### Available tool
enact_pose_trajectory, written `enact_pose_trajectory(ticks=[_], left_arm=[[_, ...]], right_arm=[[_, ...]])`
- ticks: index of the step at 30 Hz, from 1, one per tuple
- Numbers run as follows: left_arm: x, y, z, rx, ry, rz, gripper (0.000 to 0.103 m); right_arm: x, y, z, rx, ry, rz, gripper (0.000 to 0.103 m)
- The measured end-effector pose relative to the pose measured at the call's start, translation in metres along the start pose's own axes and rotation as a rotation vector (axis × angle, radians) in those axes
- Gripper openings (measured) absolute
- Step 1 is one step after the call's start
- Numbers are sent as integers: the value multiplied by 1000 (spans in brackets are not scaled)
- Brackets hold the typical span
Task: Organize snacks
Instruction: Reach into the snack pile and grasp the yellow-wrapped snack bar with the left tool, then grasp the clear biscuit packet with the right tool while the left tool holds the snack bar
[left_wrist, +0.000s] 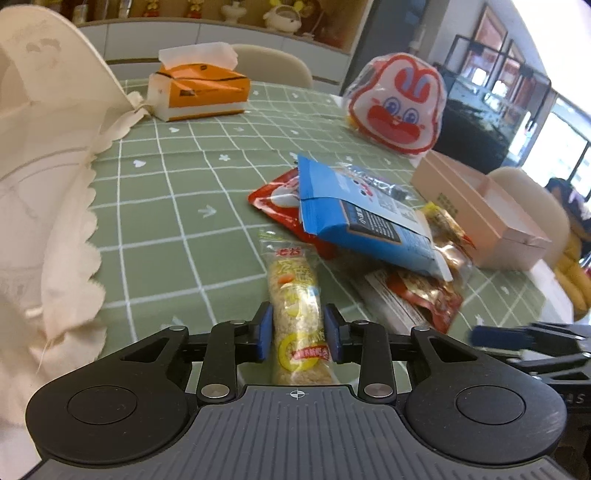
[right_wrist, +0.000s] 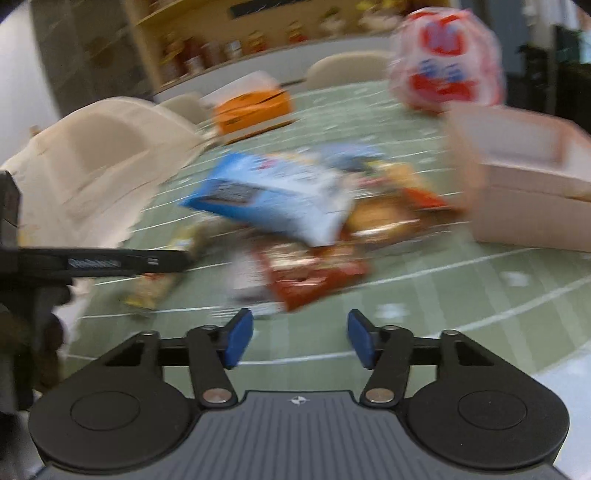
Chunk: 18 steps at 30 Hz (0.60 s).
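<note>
In the left wrist view, the left gripper (left_wrist: 298, 338) is seen narrowed around a rice cracker bar (left_wrist: 298, 314) in a clear wrapper with yellow and red print. The bar runs lengthwise between the blue pads (left_wrist: 265, 334), which sit right against its two sides, so the bar is pinched. Its far end lies on the green checked tablecloth (left_wrist: 166, 221). Just beyond and to the right, a pile of snacks is seen: a blue packet (left_wrist: 354, 218) is laid over a red packet (left_wrist: 273, 201), with gold and red wrappers (left_wrist: 439, 291) under its near end. A pink box (left_wrist: 480, 218) stands to the right of the pile, and a rabbit-face bag (left_wrist: 395, 103) is set behind it. An orange tissue box (left_wrist: 199, 92) is placed at the far side of the table, and a cream fabric basket (left_wrist: 48, 184) with a scalloped edge fills the left. The tip of the right gripper (left_wrist: 517, 339) is caught at the lower right edge.

The right wrist view is heavily blurred by motion. The right gripper (right_wrist: 300, 338) is shown with its blue pads (right_wrist: 240, 338) spread apart; nothing is held between them, and only tablecloth (right_wrist: 461, 280) is seen in the gap. The red packet (right_wrist: 314, 277) lies just ahead of the fingertips, with the blue packet (right_wrist: 273, 195) behind it. The left gripper (right_wrist: 110, 264) reaches in from the left edge over the cracker bar (right_wrist: 162, 280). The pink box (right_wrist: 524, 184) is seen at the right, the basket (right_wrist: 92, 166) at the left.
</note>
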<state>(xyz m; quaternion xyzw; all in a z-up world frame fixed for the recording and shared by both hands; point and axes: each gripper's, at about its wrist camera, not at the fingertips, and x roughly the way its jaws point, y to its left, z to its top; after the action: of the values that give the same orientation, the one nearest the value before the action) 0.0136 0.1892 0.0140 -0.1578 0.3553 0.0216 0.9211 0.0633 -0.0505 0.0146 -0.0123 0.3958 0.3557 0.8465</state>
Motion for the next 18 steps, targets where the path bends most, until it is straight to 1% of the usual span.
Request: enact_pose_trajectory(ticks=[2, 3, 6, 8, 10, 11, 14, 17, 18], left_arm=[[-5, 6, -5, -19, -11, -25, 34], [-7, 9, -7, -26, -17, -37, 34], [-9, 17, -10, -53, -28, -68, 34], [-10, 18, -9, -57, -25, -78, 34], [-12, 16, -11, -48, -22, -85, 34], [-12, 15, -12, -41, -23, -86, 34], [-13, 12, -15, -30, -25, -80, 34], [-15, 11, -17, -30, -22, -86, 34], [-15, 11, -17, -31, -19, -90, 34]], right_arm=[[11, 16, 6, -17, 28, 32, 56], [16, 23, 9, -35, 36, 21, 56], [32, 42, 19, -105, 39, -39, 56], [44, 48, 27, -131, 45, -90, 58], [55, 51, 32, -157, 42, -140, 63], [60, 53, 35, -172, 39, -160, 63], [65, 57, 35, -196, 32, -183, 63], [60, 60, 29, -224, 27, -166, 50], [57, 61, 27, -227, 31, -154, 43]])
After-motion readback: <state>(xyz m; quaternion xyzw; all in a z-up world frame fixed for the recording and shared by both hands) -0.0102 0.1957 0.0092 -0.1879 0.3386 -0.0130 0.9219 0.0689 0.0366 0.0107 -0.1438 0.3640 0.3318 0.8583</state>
